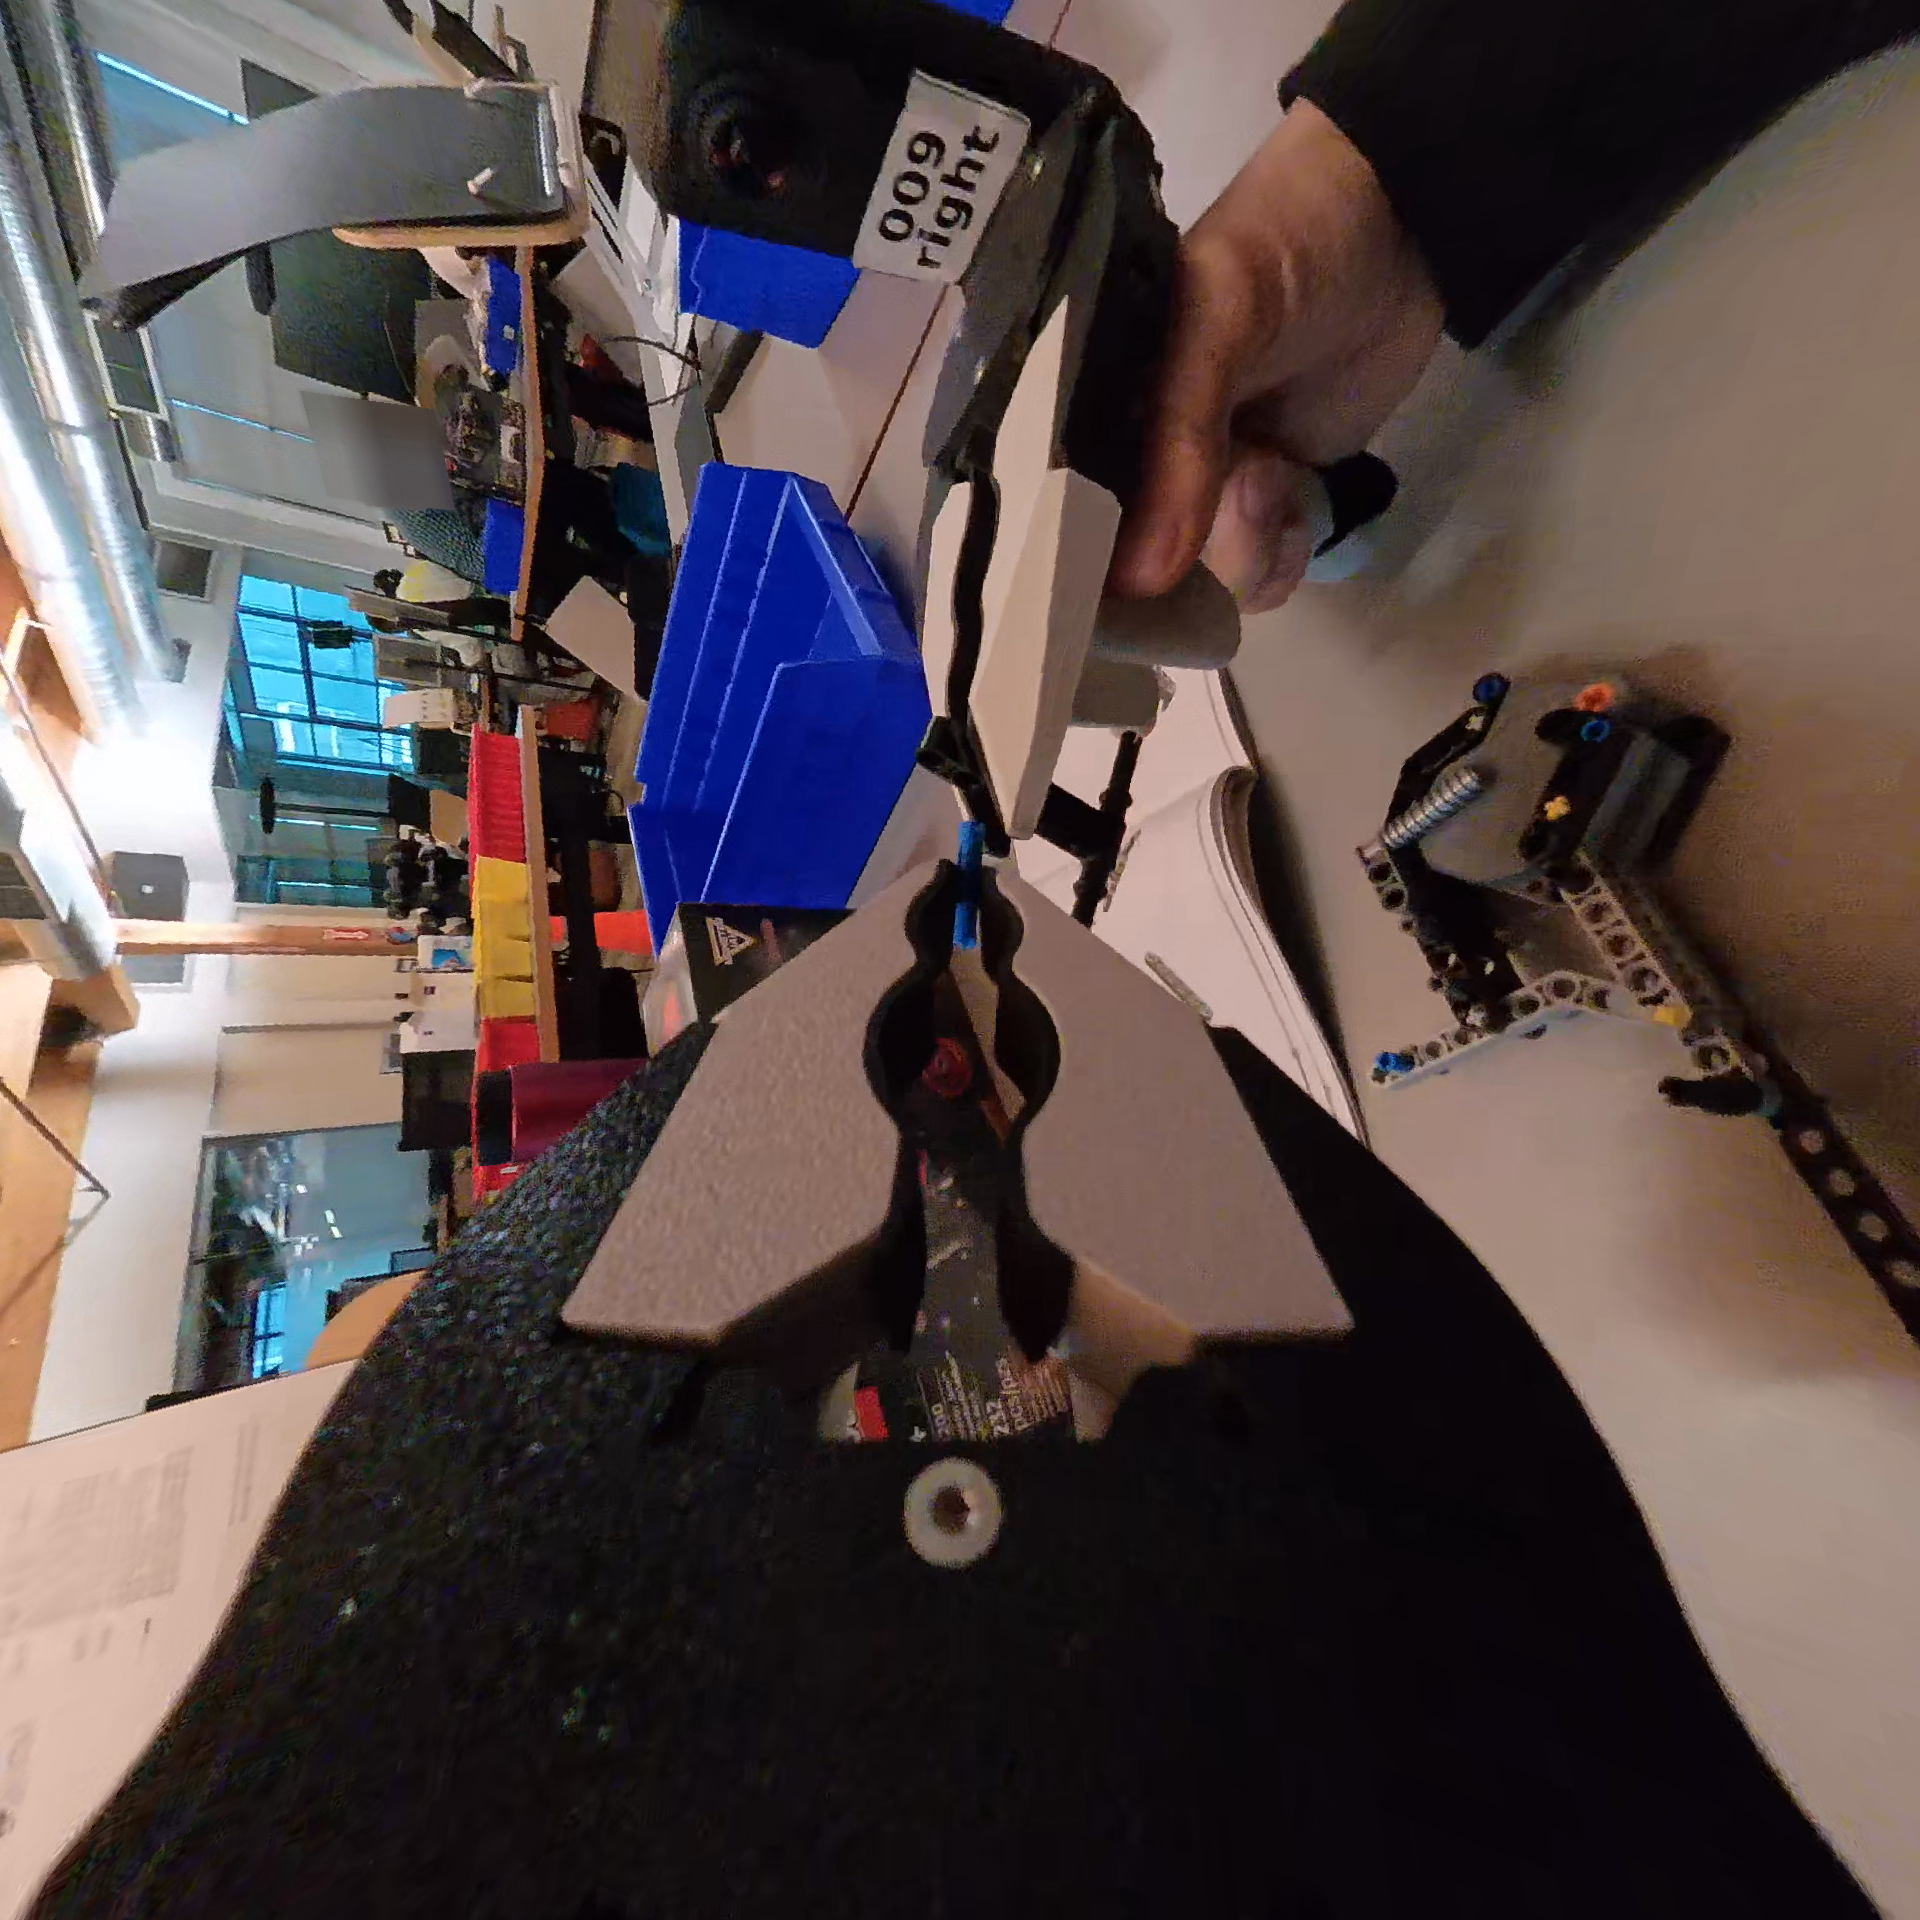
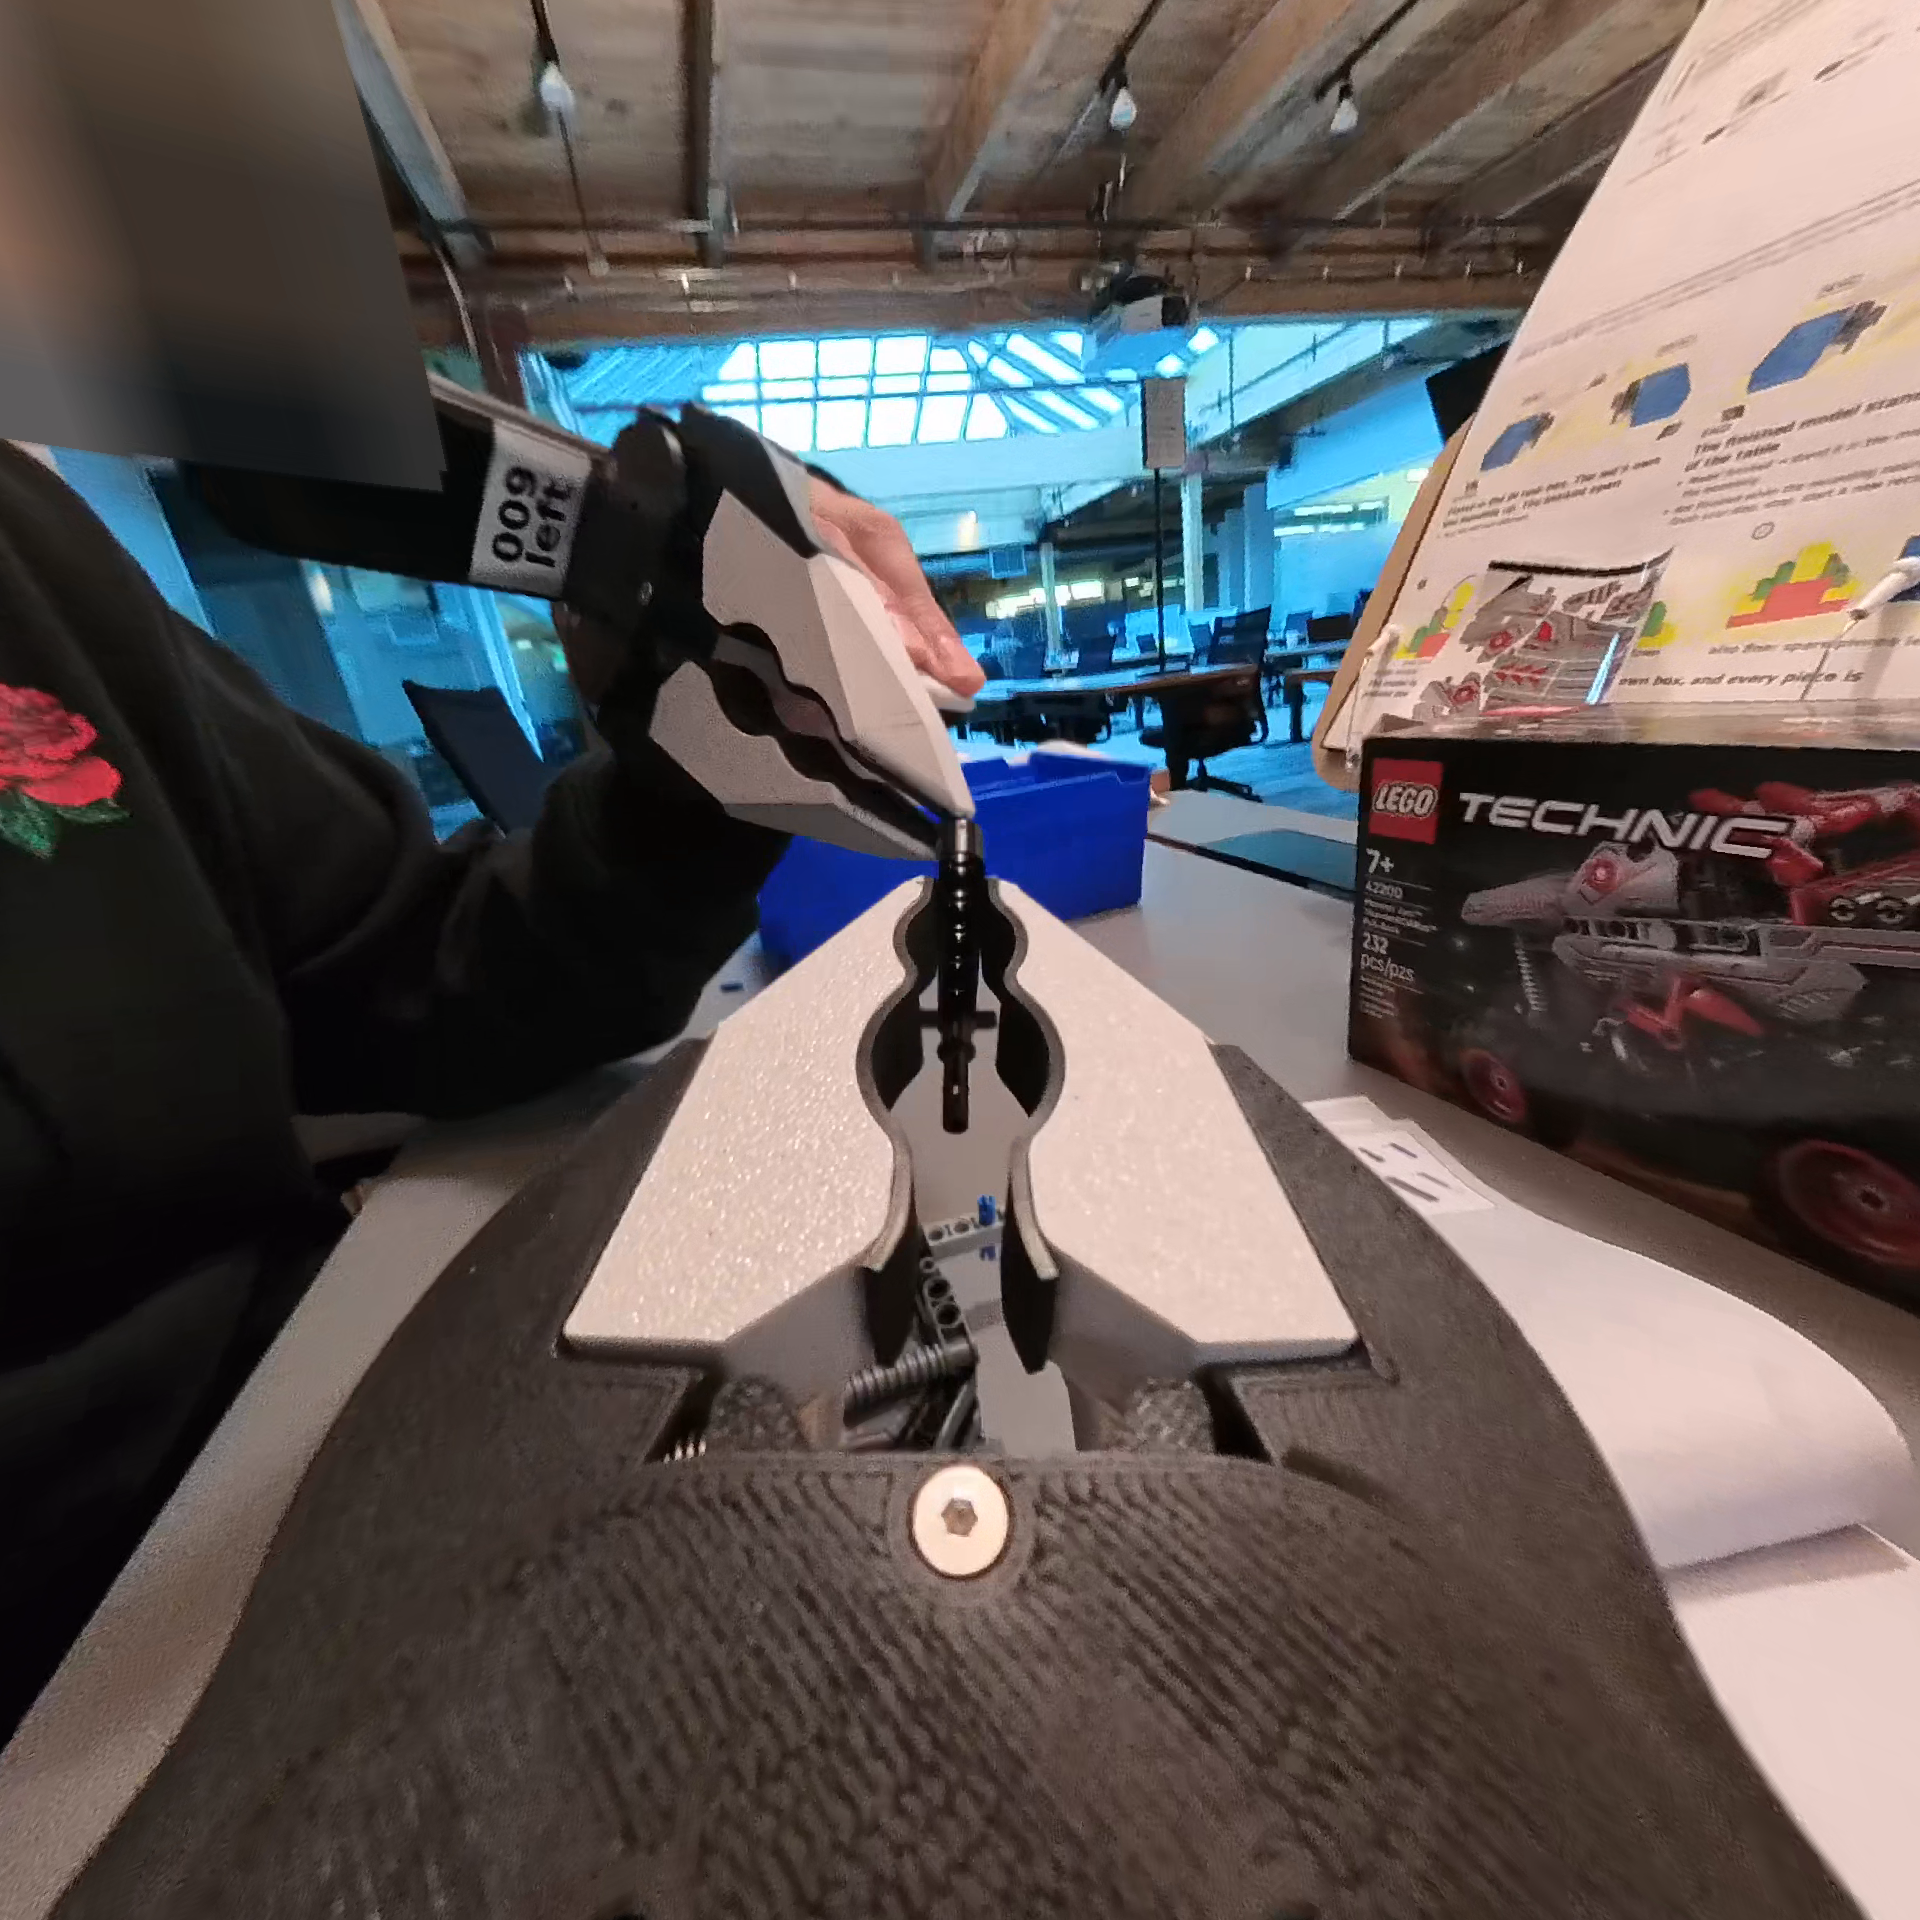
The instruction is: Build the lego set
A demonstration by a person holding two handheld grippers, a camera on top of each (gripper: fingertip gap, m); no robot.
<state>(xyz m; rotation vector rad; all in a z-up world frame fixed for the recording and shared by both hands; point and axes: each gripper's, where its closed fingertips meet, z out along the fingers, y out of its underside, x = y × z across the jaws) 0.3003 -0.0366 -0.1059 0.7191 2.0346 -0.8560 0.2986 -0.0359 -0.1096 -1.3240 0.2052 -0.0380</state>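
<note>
Above grey table [image 2: 1226, 935], both jaws pinch pieces (blue pin [image 1: 968, 883], black axle [image 2: 956, 977]).

L gripper [image 1: 968, 914]: jaws pinched shut at tips
R gripper [image 2: 958, 914]: jaws pinched shut, tips meeting L's

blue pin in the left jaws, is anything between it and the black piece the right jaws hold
Nothing visible. The blue pin, pinched at the left gripper tips, sits just short of the black piece held by the right gripper, with only open air between them.
</note>
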